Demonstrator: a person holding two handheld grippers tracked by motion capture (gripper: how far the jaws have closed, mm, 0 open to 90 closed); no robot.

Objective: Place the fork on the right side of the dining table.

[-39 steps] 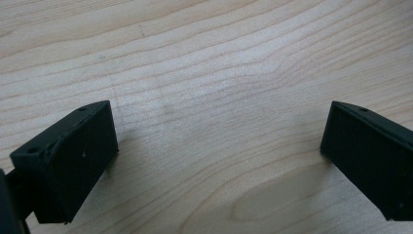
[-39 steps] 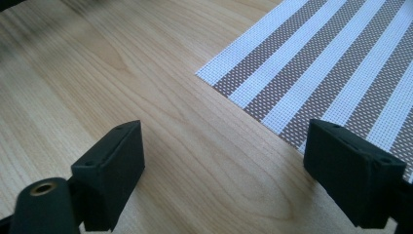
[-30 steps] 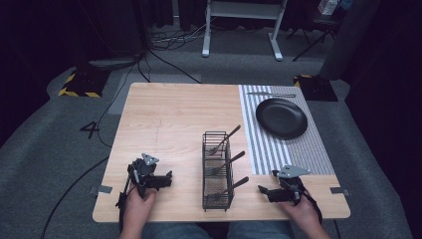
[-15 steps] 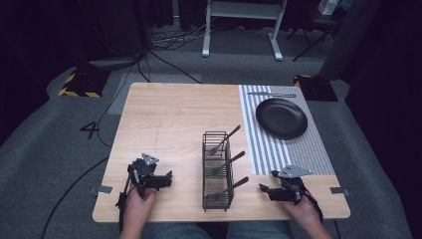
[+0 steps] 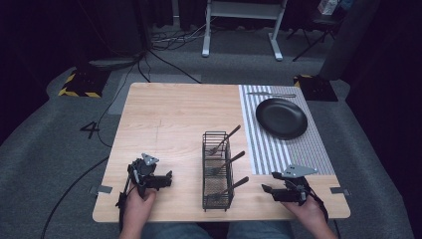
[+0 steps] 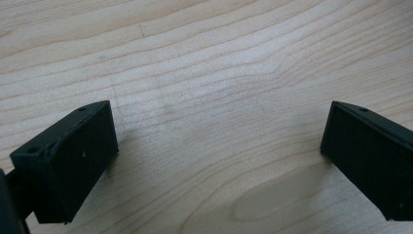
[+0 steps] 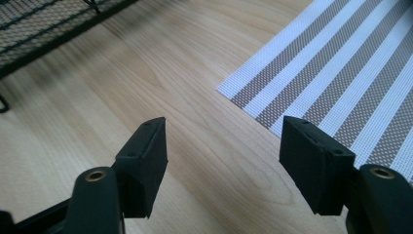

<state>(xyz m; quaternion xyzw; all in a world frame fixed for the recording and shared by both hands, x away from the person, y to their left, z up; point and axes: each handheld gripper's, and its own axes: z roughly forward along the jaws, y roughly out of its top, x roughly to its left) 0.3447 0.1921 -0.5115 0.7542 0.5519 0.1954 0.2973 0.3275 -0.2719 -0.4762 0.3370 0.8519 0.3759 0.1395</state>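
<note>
A black wire basket [image 5: 217,196] stands at the table's front middle, with three dark forks [image 5: 230,159] leaning out of it to the right. My left gripper [image 5: 168,178] rests low near the front left edge and points toward the basket. In the left gripper view its jaws [image 6: 219,146] stand wide apart over bare wood. My right gripper [image 5: 264,189] sits at the front right and points left at the basket. Its jaws [image 7: 224,146] have just been closing partway, are still apart, and have nothing between them. The basket's corner [image 7: 44,24] lies ahead of it.
A striped placemat [image 5: 308,149] covers the table's right side and carries a black plate [image 5: 281,117]. A piece of cutlery [image 5: 271,94] lies at the mat's far edge. The mat's corner [image 7: 341,73] lies just ahead of the right jaws. Bare wood [image 5: 169,119] spreads behind the basket.
The right gripper has lifted slightly off the table near the front edge. The left gripper and hand have kept still. Basket, forks and plate have not moved.
</note>
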